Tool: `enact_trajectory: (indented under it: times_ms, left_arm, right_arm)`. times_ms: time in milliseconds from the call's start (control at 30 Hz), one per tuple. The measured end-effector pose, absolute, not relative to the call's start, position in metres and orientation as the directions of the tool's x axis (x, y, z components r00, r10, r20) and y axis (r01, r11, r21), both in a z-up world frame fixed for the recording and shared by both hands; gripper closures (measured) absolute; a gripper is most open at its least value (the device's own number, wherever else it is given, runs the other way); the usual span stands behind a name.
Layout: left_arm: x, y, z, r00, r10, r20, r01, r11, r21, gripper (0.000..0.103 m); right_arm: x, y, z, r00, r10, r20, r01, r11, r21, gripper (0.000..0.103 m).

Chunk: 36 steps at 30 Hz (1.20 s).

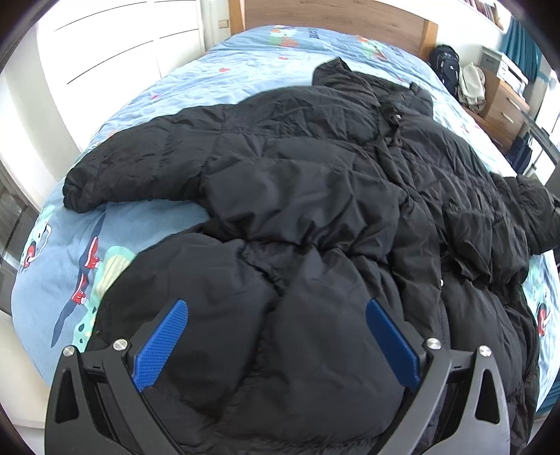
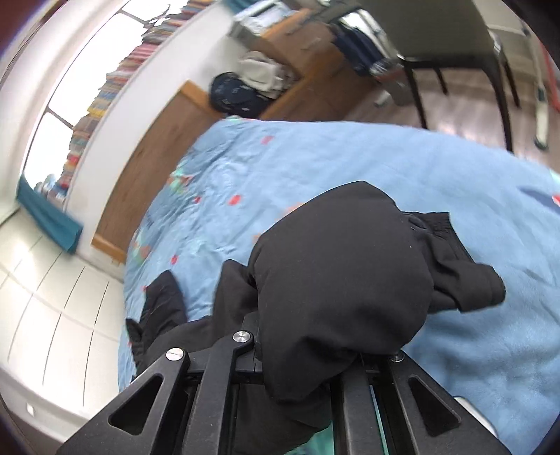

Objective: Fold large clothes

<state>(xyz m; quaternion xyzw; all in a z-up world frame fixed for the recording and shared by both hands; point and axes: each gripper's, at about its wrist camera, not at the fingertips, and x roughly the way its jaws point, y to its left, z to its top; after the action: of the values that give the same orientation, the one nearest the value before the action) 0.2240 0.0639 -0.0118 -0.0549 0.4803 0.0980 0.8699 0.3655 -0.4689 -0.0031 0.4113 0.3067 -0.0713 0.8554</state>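
Blue pads [image 1: 164,344] of the left gripper [image 1: 276,315] stand wide apart over the hem of a black puffer jacket [image 1: 315,196], which spreads ahead across the bed [image 1: 245,59]. Right gripper [image 2: 315,353] clamps a sleeve [image 2: 343,280], bunched above the bedcover.

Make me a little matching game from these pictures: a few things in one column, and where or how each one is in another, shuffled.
Things:
1. black coat
2. left gripper
3. right gripper
4. dark backpack

States:
A. fingers spread wide over puffy fabric
B. spread out on the blue bedcover
C. beside the wooden headboard
D. shut on a sleeve end

Pairs: 1-B, 2-A, 3-D, 4-C
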Motion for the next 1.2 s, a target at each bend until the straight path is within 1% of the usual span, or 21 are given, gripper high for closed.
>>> enact_trajectory:
  times_ms: [167, 233, 367, 500, 600, 733, 867, 933, 1000, 1067, 1100, 1167, 1200]
  left_arm:
    - [0.212, 0.085, -0.002, 0.542, 0.119, -0.832, -0.258, 0.966, -0.03, 0.0]
    - [0.208, 0.093, 0.0, 0.55, 0.118, -0.827, -0.269, 0.962, -0.041, 0.0]
    - [0.195, 0.108, 0.008, 0.568, 0.13, -0.812, -0.287, 0.957, -0.047, 0.0]
    - [0.183, 0.123, 0.011, 0.577, 0.133, -0.806, -0.307, 0.949, -0.063, 0.0]
    - [0.177, 0.133, 0.01, 0.574, 0.137, -0.807, -0.324, 0.943, -0.07, 0.0]
    - [0.17, 0.143, 0.01, 0.573, 0.142, -0.808, -0.342, 0.936, -0.078, 0.0]
    - [0.167, 0.148, 0.011, 0.573, 0.15, -0.806, -0.35, 0.934, -0.075, 0.0]
    - [0.166, 0.149, 0.011, 0.572, 0.149, -0.807, -0.351, 0.933, -0.077, 0.0]
    - [0.165, 0.148, 0.011, 0.571, 0.15, -0.807, -0.347, 0.935, -0.072, 0.0]
    - [0.165, 0.146, 0.011, 0.571, 0.15, -0.807, -0.343, 0.937, -0.068, 0.0]
    - [0.165, 0.145, 0.012, 0.57, 0.149, -0.808, -0.342, 0.937, -0.069, 0.0]
    - [0.165, 0.143, 0.012, 0.571, 0.148, -0.808, -0.34, 0.938, -0.069, 0.0]
    - [0.165, 0.141, 0.013, 0.571, 0.147, -0.807, -0.338, 0.939, -0.068, 0.0]
  right_arm:
    - [0.373, -0.41, 0.051, 0.826, 0.197, -0.529, 0.221, 0.75, 0.623, 0.094]
    - [0.367, -0.387, 0.063, 0.825, 0.23, -0.517, 0.169, 0.772, 0.613, 0.094]
    - [0.365, -0.338, 0.078, 0.809, 0.304, -0.503, 0.067, 0.803, 0.592, 0.094]
    - [0.36, -0.274, 0.086, 0.767, 0.372, -0.522, -0.058, 0.851, 0.522, 0.093]
    - [0.351, -0.23, 0.078, 0.721, 0.409, -0.559, -0.135, 0.875, 0.466, 0.093]
    - [0.339, -0.178, 0.047, 0.646, 0.419, -0.638, -0.206, 0.9, 0.384, 0.093]
    - [0.324, -0.135, 0.008, 0.581, 0.38, -0.719, -0.26, 0.925, 0.279, 0.092]
    - [0.322, -0.123, -0.008, 0.559, 0.348, -0.753, -0.277, 0.934, 0.226, 0.09]
    - [0.321, -0.121, -0.019, 0.542, 0.332, -0.772, -0.285, 0.937, 0.203, 0.089]
    - [0.328, -0.119, -0.024, 0.537, 0.319, -0.781, -0.304, 0.937, 0.173, 0.087]
    - [0.328, -0.118, -0.024, 0.538, 0.316, -0.781, -0.312, 0.936, 0.164, 0.084]
    - [0.325, -0.119, -0.021, 0.537, 0.328, -0.777, -0.331, 0.929, 0.164, 0.075]
    - [0.323, -0.114, -0.02, 0.534, 0.337, -0.775, -0.343, 0.925, 0.165, 0.066]
